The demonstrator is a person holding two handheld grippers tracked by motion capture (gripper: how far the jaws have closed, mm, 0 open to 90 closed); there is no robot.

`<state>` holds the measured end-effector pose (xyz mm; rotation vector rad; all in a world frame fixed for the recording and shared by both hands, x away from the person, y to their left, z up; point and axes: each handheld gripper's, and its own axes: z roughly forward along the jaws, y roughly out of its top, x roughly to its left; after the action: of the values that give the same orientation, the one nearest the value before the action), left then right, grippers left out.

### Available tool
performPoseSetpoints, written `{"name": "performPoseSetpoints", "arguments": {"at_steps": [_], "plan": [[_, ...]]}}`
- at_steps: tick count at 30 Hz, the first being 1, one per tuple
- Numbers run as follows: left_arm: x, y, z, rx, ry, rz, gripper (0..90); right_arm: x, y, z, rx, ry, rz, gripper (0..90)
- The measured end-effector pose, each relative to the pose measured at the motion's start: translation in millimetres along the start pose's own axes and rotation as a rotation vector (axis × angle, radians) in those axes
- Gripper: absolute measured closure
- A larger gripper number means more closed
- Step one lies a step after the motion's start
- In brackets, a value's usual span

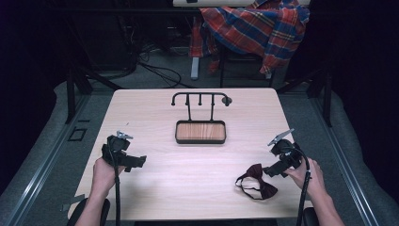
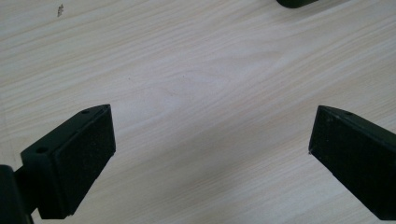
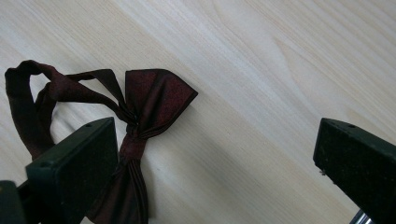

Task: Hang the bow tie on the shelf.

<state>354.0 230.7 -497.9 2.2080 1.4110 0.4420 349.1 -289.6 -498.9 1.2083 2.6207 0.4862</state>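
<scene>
plain bow tie (no lettering legible)

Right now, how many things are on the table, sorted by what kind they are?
Bow tie, dark red: 1
Black stand with hooks and a wooden tray: 1
Grippers, left gripper and right gripper: 2
Total: 4

A pale wood-grain counter is seen, square with rounded corners. At its centre toward 12 o'clock a black rack with a wooden tray base is set upright. Toward 4 o'clock a dark red bow tie is laid flat, its strap looped beside it.
</scene>
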Motion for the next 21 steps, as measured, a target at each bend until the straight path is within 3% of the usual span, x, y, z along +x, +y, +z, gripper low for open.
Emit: {"name": "performPoseSetpoints", "arguments": {"at_steps": [6,21], "plan": [[-1.5,-0.3,-1.1,-0.004,0.002,0.008,0.5,-1.1,-0.9,0.5,-0.005,0.024,-0.001,0.0],[-4.7,0.8,-1.1,-0.008,0.004,0.021,0.5,4.7,1.4,-5.2,-0.009,0.023,-0.052,0.0]]}}
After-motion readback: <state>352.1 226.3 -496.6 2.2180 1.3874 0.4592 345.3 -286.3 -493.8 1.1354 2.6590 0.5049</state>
